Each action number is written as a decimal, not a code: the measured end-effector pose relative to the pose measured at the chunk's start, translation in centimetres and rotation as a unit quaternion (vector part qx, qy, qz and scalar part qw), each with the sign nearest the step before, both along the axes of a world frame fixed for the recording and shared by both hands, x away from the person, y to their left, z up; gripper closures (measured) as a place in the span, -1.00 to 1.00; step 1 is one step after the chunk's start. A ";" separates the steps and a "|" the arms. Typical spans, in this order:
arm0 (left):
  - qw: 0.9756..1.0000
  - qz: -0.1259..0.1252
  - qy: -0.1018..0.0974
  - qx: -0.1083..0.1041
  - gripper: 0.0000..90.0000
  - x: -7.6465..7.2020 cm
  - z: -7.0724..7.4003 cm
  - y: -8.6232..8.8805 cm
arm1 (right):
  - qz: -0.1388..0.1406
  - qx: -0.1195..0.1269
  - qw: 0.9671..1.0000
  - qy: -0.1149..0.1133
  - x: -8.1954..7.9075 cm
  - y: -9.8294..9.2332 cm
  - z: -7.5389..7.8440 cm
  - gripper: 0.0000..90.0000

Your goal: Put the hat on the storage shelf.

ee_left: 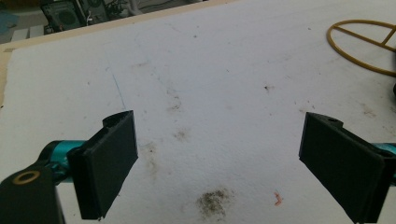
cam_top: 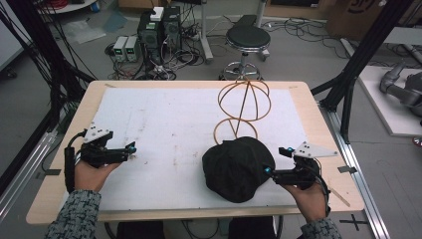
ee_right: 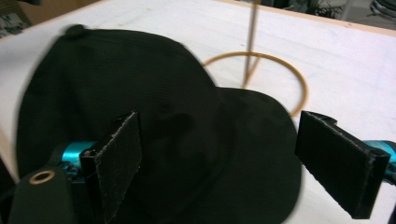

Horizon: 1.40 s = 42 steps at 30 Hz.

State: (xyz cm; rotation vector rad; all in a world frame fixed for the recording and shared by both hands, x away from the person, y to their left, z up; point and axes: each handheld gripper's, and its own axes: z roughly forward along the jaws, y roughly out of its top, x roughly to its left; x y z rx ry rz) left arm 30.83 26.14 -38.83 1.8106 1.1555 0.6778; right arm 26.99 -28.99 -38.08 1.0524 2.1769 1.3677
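High view first, biggest stuff down to smallest. One table (cam_top: pixel 318 149) with a white mat on top takes up the middle of the frame, and one black cap (cam_top: pixel 238 168) sits at lower centre-right on that mat. Just above it in the frame stands one wire hat stand (cam_top: pixel 244 107), a gold ring base with a round cage on a stem; the cap's far edge is right up against the base ring, maybe overlapping it. Then two tongs: the right gripper (cam_top: pixel 268 172) at lower right, tips at the cap's right edge, and the left gripper (cam_top: pixel 130 148) at lower left, well apart from everything, over bare mat.

Both are spread wide. In the right gripper view the black pads (ee_right: pixel 119 156) straddle the cap (ee_right: pixel 154 116) with nothing pinched yet, brim toward the stand's ring (ee_right: pixel 299 88). In the left gripper view the jaws gape over stained mat (ee_left: pixel 210 93).

My guess is the job is getting the cap onto that stand. If so, I'd bite the brim or a firm seam, not loose crown fabric, since that will likely just bunch up. Bring the left one over to take the opposite side so the cap lifts open and level, and watch that light stand, it could tip if bumped.
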 end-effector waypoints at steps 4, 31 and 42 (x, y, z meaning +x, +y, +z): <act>1.000 -0.001 -0.001 -0.002 -0.74 0.0 0.0 -0.1 | 0.017 0.009 1.000 -0.010 -1.4 1.5 0.1 -0.58; 1.000 0.009 0.007 -0.003 -0.73 -0.3 -0.3 0.8 | -0.015 -0.084 0.992 -0.094 -3.1 6.7 -2.2 -0.03; 1.000 0.012 0.007 -0.003 -0.72 -0.4 -0.4 1.0 | -0.029 -0.105 0.986 -0.126 -3.4 7.0 -2.3 0.33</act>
